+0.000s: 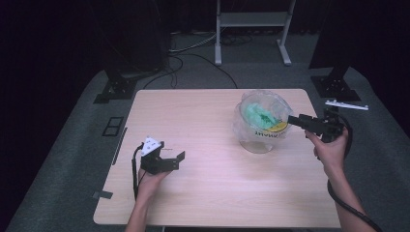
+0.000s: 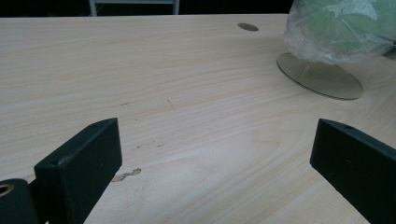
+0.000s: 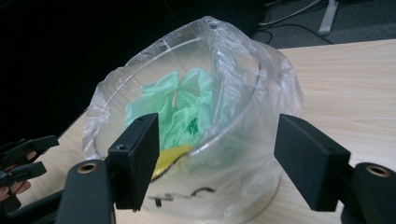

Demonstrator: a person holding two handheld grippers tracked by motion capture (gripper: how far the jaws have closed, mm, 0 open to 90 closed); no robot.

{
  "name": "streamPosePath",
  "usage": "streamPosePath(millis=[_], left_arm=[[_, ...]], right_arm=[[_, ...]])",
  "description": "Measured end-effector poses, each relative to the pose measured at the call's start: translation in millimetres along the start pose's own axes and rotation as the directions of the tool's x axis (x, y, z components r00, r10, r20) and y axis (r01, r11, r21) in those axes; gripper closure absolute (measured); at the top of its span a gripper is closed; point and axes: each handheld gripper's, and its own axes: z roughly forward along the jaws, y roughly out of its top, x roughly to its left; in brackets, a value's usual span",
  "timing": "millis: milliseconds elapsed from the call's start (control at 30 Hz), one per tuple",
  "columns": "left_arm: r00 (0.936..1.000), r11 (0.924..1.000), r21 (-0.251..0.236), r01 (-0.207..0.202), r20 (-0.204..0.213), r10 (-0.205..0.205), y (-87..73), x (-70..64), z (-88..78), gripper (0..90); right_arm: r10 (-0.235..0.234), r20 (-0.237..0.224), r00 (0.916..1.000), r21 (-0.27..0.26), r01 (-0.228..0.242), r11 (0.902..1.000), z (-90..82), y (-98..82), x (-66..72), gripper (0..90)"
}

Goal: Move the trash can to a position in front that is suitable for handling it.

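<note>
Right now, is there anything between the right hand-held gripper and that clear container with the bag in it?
Nothing visible. The right hand-held gripper is open, right at the near side of the bag-lined container, which holds crumpled green plastic.

Matt pale wood table (image 1: 212, 193); glossy clear bowl (image 3: 219, 186), seemingly plastic, film-lined.

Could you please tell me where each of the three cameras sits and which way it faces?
High view: above the person's side, looking forward and down on the pale wooden table; both forearms, left gripper, right gripper.
Left gripper view: low over the tabletop, between its open jaws, facing the clear plastic-lined bowl with green crumpled plastic.
Right gripper view: at the bowl's rim, jaws open either side.
Shared: all three show the bowl and table.
</note>
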Motion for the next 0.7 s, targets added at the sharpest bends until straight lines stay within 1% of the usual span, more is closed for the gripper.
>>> streamPosePath(millis=[133,300,333,400,500,700], left_arm=[[1.0,1.0,-0.002,0.0,0.002,0.0,0.0,0.1,-0.1,1.1],[1.0,1.0,-0.003,0.008,0.001,-0.008,-0.3,1.9,-0.6,1.1],[1.0,1.0,-0.003,0.009,0.0,-0.009,-0.3,2.2,-0.8,1.1],[1.0,0.9999,-0.005,0.01,-0.001,-0.01,-0.3,2.8,-1.0,1.1],[0.9999,0.9999,-0.005,0.011,0.0,-0.011,-0.5,3.0,-0.7,1.1],[0.9999,0.9999,-0.003,0.012,0.003,-0.012,-0.6,2.0,-0.2,1.1]], right_arm=[[-0.008,0.021,0.9997,0.036,0.008,0.9993,12.9,2.8,2.1,33.1],[-0.018,0.033,0.9993,0.077,0.016,0.9969,26.9,2.6,5.4,38.6],[-0.021,0.04,0.999,0.082,0.017,0.9965,29.0,2.3,6.3,38.4],[-0.028,0.055,0.9981,0.089,0.023,0.9958,31.8,2.0,7.7,39.8],[-0.026,0.061,0.9978,0.098,0.02,0.9949,34.7,1.3,9.0,41.4],[-0.041,0.054,0.9977,0.109,0.035,0.9934,41.4,1.3,16.6,41.3]])
